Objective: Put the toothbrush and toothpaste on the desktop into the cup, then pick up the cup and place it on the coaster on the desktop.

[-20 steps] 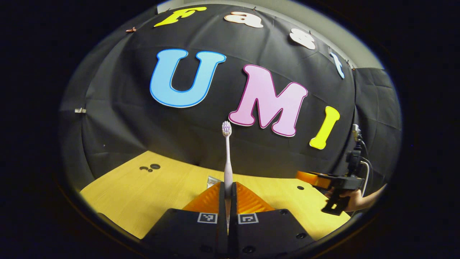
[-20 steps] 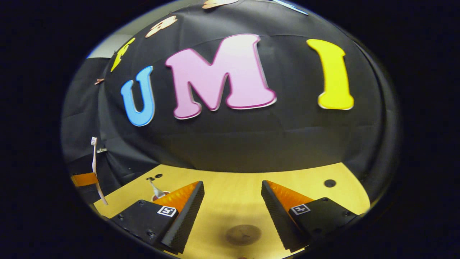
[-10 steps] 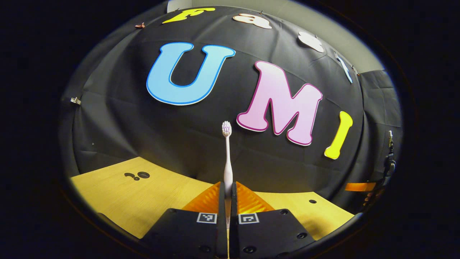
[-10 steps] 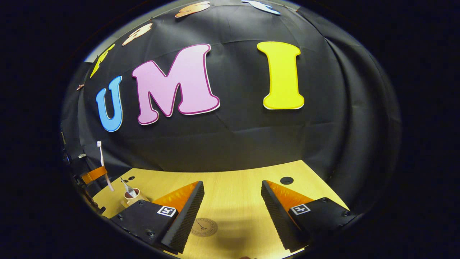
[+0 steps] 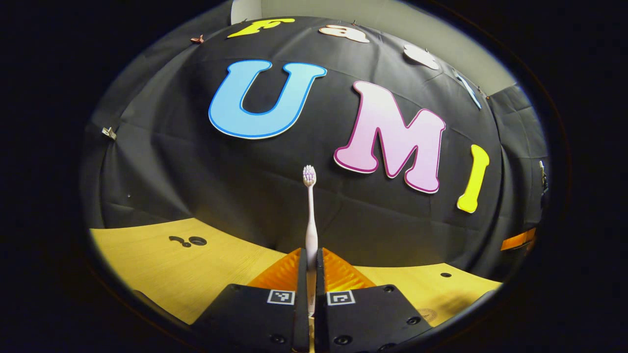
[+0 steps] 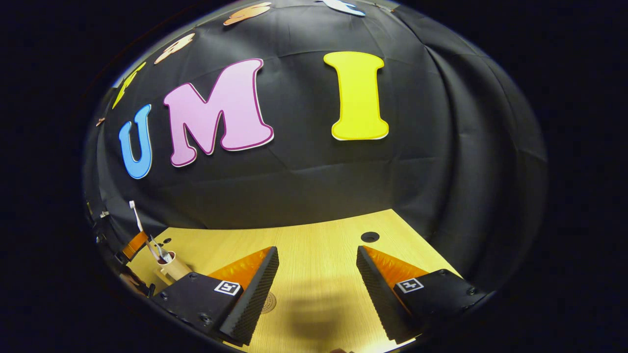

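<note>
My left gripper [image 5: 310, 255] is shut on the white toothbrush [image 5: 310, 220], which stands upright with its bristle head on top. In the right gripper view the toothbrush [image 6: 136, 218] and the left gripper [image 6: 133, 243] hang at the far left, right above the tan cup [image 6: 171, 269]. A toothpaste tube [image 6: 163, 255] sticks out of the cup. The toothbrush's lower end is at the cup's mouth; I cannot tell whether it is inside. My right gripper [image 6: 318, 257] is open over the wooden table [image 6: 319, 235], holding nothing. The round coaster [image 6: 268, 302] lies partly behind its left finger. The coaster [image 5: 428, 314] also lies low right in the left gripper view.
The table has a round hole [image 6: 369, 237] near its far right corner and small dark holes [image 5: 189, 240] at the far left. The black cloth wall closes the table's back. The right gripper [image 5: 517, 240] is at the far right edge of the left gripper view.
The right gripper has swung right and stayed open; the coaster slid left under its left finger and the cup came into view. The left gripper carried the toothbrush to above the cup.
</note>
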Tool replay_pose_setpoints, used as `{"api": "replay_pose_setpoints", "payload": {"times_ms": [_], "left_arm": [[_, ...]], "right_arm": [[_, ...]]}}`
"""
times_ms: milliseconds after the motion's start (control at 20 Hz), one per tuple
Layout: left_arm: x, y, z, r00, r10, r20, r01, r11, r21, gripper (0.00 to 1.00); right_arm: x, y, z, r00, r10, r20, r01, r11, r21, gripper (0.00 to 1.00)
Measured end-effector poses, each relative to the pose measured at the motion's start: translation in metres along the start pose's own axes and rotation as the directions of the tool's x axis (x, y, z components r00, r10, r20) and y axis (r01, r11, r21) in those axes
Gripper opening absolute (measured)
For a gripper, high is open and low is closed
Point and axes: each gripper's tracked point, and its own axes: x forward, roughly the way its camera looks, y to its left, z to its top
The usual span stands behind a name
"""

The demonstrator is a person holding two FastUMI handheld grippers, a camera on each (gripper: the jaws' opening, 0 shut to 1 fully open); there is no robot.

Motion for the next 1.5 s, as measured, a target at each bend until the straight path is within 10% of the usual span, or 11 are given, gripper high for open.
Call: {"api": "replay_pose_setpoints", "payload": {"times_ms": [450,800,1050,1500], "left_arm": [[-0.005,0.0,-0.034,0.998,-0.023,-0.058,0.025,0.998,0.051,0.16],[-0.027,-0.003,-0.047,0.972,-0.031,-0.234,0.072,0.983,0.17,0.97],[-0.039,-0.007,-0.042,0.924,-0.031,-0.381,0.093,0.985,0.147,0.98],[-0.05,0.0,-0.066,0.745,0.033,-0.667,0.097,0.983,0.158,0.97]], "right_arm": [[-0.002,0.023,-0.017,0.998,0.042,-0.039,-0.043,0.999,-0.034,0.98],[-0.006,0.005,-0.015,0.999,0.013,-0.043,-0.014,1.0,-0.016,0.98],[-0.013,-0.013,-0.016,0.998,-0.032,-0.059,0.032,0.999,-0.005,0.98],[-0.042,-0.018,-0.039,0.993,-0.048,-0.108,0.053,0.998,0.043,0.98]]}}
